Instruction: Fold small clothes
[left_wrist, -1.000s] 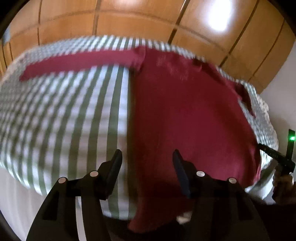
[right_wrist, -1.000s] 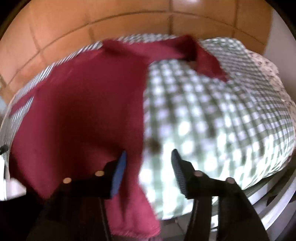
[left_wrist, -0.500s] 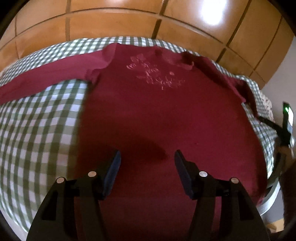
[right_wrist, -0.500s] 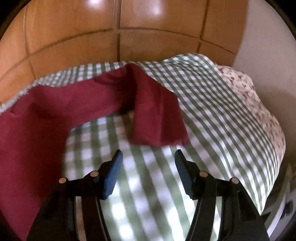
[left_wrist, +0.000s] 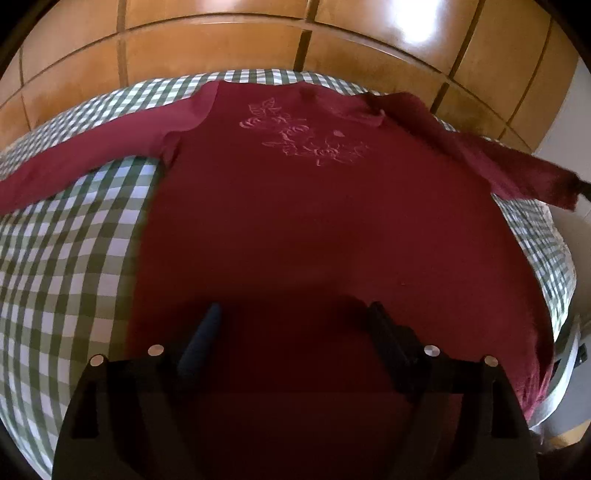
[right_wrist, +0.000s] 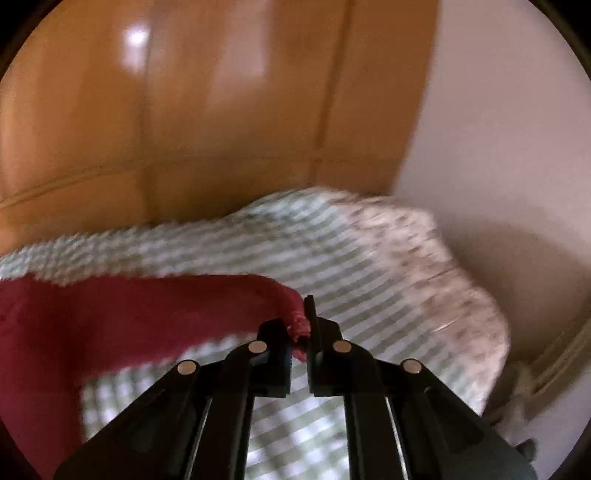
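Observation:
A dark red long-sleeved top (left_wrist: 314, 229) with pale embroidery on the chest lies face up on the green checked bedcover (left_wrist: 66, 251). Its one sleeve (left_wrist: 85, 155) stretches out flat to the left. My left gripper (left_wrist: 295, 317) hovers over the lower middle of the top, its jaws opening wide, and nothing is between them. In the right wrist view my right gripper (right_wrist: 301, 325) is shut on the cuff of the other sleeve (right_wrist: 147, 314) and holds it lifted off the bed. That lifted sleeve (left_wrist: 517, 170) also shows at the right edge of the left wrist view.
Glossy wooden wardrobe doors (left_wrist: 332, 40) stand close behind the bed. A floral pillow (right_wrist: 443, 266) lies at the bed's right end beside a pale wall (right_wrist: 498, 129). The bed's white frame edge (left_wrist: 565, 369) shows at the lower right.
My left gripper slid right from the top's left edge to over its middle and widened. My right gripper swung to the far sleeve, shut on its cuff and lifted it.

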